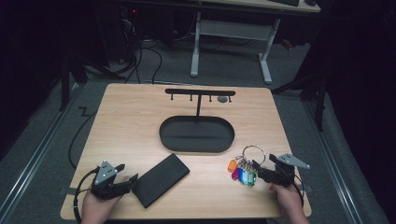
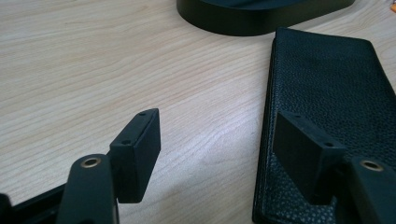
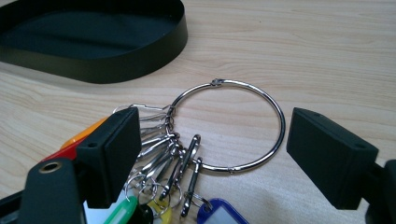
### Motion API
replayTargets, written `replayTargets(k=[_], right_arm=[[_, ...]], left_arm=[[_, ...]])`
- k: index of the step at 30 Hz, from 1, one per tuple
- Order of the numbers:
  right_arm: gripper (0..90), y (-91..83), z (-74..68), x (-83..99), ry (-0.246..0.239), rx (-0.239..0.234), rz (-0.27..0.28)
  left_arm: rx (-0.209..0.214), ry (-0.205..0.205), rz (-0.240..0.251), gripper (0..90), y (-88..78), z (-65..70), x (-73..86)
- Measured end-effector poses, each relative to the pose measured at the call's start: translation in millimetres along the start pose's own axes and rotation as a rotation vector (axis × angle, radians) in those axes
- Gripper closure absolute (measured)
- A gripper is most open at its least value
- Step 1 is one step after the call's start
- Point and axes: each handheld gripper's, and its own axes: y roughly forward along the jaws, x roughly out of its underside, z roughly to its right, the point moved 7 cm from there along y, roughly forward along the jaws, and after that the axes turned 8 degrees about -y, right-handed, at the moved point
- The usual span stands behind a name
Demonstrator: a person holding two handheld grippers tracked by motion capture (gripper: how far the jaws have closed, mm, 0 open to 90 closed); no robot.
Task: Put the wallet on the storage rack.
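Your two grippers work the near edge of the table (image 1: 140, 100), the left gripper (image 1: 129, 181) at the near-left corner and the right gripper (image 1: 260, 173) toward the near-right corner, both with jaws spread wide and holding nothing. Between the left jaws sits bare wood and the near end of a black wallet (image 2: 327, 93); one pad hangs over its grained cover, the other stands off to the side. It looks flat, fairly stiff and grippy, so the long edge is likely your best hold. At the right, the jaws straddle a steel key ring (image 3: 233, 126) with its cluster of clips and coloured tags (image 1: 243, 175) lying beside the oval tray (image 1: 196, 145). The ring appears thin, hard and slippery, and the tags will probably swing loose; pinching across the wire itself seems safest. Beyond the tray rises a hook stand (image 1: 200, 92) near the far edge. Open wood lies wide on the left half, while the right gripper sits close to the table's right edge.
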Motion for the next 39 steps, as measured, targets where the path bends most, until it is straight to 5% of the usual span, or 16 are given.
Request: replayTargets(k=[14, 39], right_arm=[[17.5, -12.6, 14.8, 13.2, 0.054, 0.028, -0.002], [15.1, -9.4, 6.3, -0.8, 0.008, 0.022, 0.018]], left_arm=[[0.031, 0.055, 0.020, 31.8, 12.6, 14.2, -10.8], [0.061, 0.133, 0.058, 28.4, 5.1, 30.5, -14.5]])
